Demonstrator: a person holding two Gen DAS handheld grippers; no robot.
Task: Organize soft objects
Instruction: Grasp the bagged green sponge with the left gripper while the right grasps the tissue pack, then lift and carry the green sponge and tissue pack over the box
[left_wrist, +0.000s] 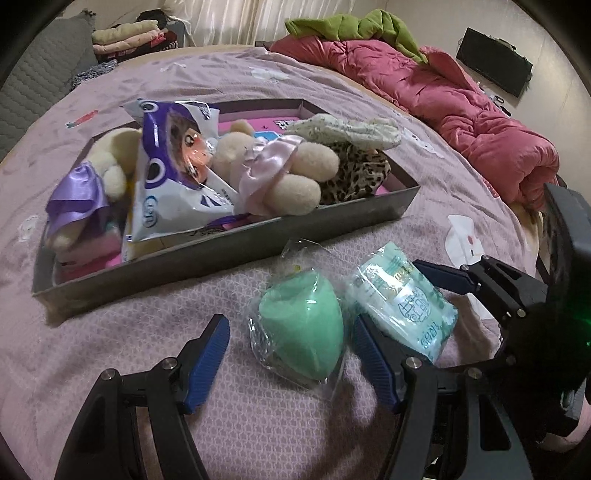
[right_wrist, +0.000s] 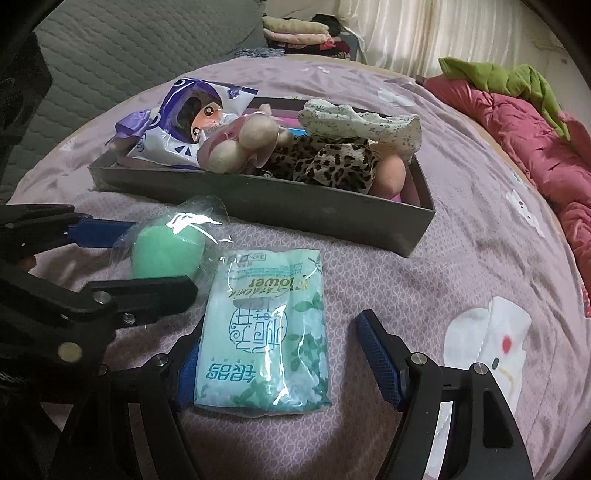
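A green sponge in clear wrap (left_wrist: 301, 332) lies on the purple bedspread between the fingers of my open left gripper (left_wrist: 290, 349); it also shows in the right wrist view (right_wrist: 168, 251). A mint tissue pack (right_wrist: 264, 336) lies beside it, between the fingers of my open right gripper (right_wrist: 279, 350); it also shows in the left wrist view (left_wrist: 402, 299). Behind them stands a dark shallow box (left_wrist: 221, 254), also seen in the right wrist view (right_wrist: 295, 210), holding plush toys (left_wrist: 284, 177), a doll package (left_wrist: 177, 173) and leopard cloth (right_wrist: 332, 162).
A red quilt (left_wrist: 461, 107) with a green garment (left_wrist: 354, 26) lies along the bed's right side. Folded clothes (left_wrist: 125, 37) are stacked at the far back left. A grey quilted cover (right_wrist: 129, 44) lies left of the bed.
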